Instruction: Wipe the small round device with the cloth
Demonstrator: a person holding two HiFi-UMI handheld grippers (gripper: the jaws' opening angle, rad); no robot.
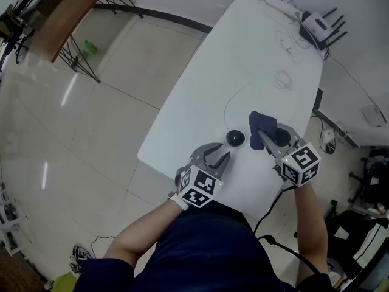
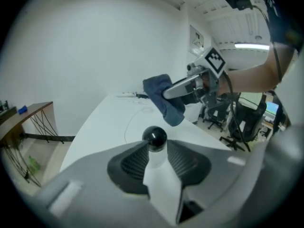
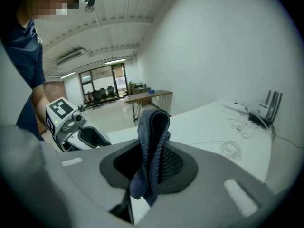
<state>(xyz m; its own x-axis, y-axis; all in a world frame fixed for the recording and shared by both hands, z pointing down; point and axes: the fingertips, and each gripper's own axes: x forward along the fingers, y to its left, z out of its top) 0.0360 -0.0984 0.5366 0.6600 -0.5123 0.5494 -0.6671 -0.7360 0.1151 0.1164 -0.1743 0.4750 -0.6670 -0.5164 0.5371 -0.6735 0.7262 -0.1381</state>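
Note:
The small round black device sits on the white table near its front edge. My left gripper rests just short of it, jaws apart and touching nothing. In the left gripper view the device shows as a shiny ball just beyond the tips of that gripper. To the right, my right gripper is shut on a folded dark blue cloth, raised above the table. In the right gripper view the cloth stands pinched between the pads of that gripper.
A white router with black antennas and loose white cables lie at the table's far end. A thin cable loops toward the device. The table's front edge is just behind the grippers. A wooden desk stands at the far left.

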